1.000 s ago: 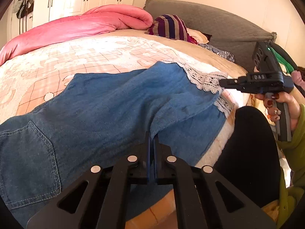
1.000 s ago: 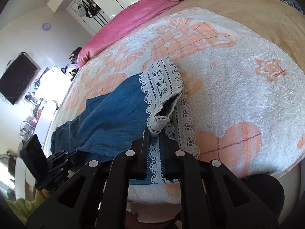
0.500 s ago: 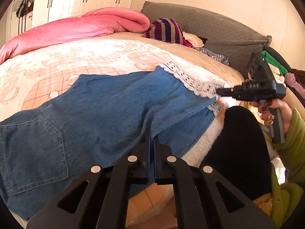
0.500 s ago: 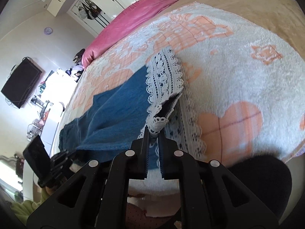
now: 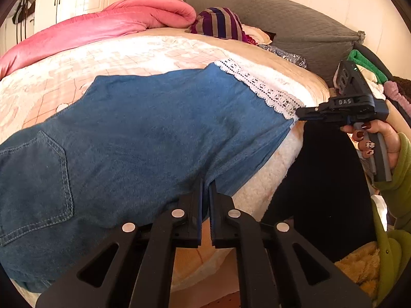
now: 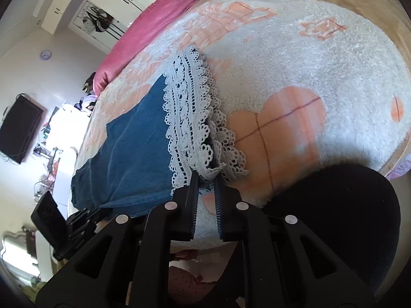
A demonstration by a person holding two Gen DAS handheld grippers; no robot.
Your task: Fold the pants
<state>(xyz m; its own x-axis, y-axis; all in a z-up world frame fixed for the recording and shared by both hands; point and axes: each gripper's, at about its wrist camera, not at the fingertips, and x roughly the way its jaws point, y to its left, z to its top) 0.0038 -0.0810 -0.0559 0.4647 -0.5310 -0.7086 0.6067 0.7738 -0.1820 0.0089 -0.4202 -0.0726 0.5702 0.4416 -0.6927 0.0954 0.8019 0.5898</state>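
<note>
While the left gripper (image 5: 205, 183) stays clenched on the near edge of the denim pants (image 5: 143, 138), the right gripper (image 6: 205, 177) pinches their white lace hem (image 6: 190, 118); the pants lie flat across the patterned blanket (image 6: 295, 77), pink duvet (image 5: 102, 28) beyond.

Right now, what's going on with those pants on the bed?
A person is holding a pair of denim pants spread across the bed, one tool in each hand. The left tool is pinched on the denim's near edge. The right tool grips the white lace hem at the leg's end. No fold is made yet.
</note>
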